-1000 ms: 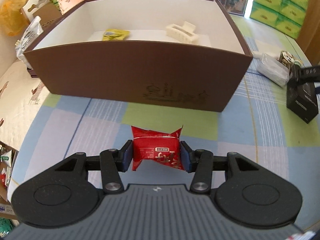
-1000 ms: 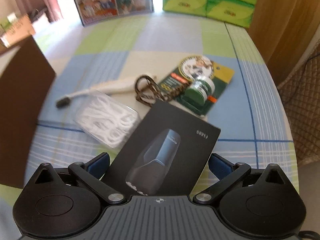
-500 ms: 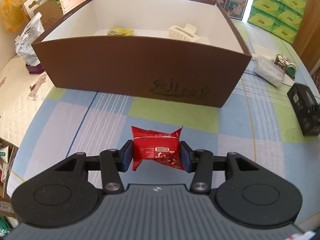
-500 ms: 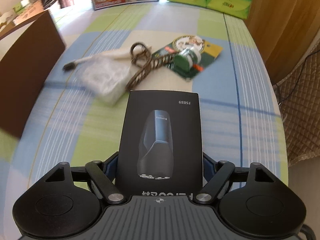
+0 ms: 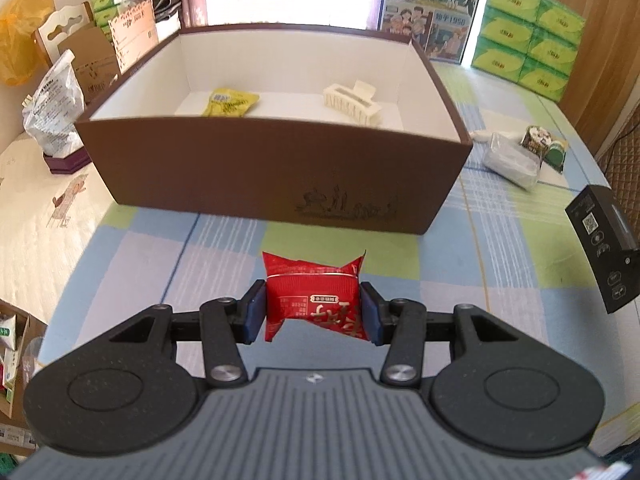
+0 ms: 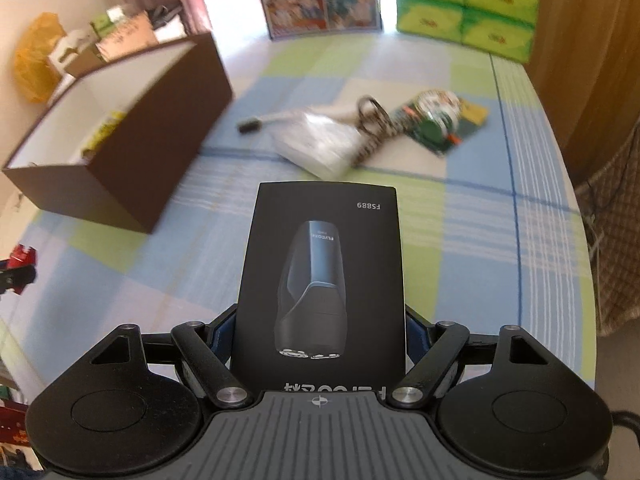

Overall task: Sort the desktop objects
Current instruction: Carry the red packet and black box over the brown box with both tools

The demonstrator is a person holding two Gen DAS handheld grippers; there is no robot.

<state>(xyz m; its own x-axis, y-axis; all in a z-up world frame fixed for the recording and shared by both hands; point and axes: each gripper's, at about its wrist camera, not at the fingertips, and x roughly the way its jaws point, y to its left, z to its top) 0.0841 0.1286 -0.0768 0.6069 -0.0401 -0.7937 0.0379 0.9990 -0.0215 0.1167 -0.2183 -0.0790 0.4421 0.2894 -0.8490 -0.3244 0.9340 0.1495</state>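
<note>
My left gripper is shut on a red snack packet, held above the checked tablecloth in front of a brown open box. Inside the box lie a yellow packet and a cream hair claw. My right gripper is shut on a black shaver box, lifted off the table to the right of the brown box; this shaver box also shows at the right edge of the left wrist view.
On the cloth right of the brown box lie a clear bag of floss picks, a patterned cord, a white brush and a green carded item. Green tissue packs and a poster stand at the back; bags and cartons sit left.
The right gripper shut on the black shaver box and lifted it, swinging toward the brown box. The left gripper rose and drew back with the red packet, so the box interior shows more.
</note>
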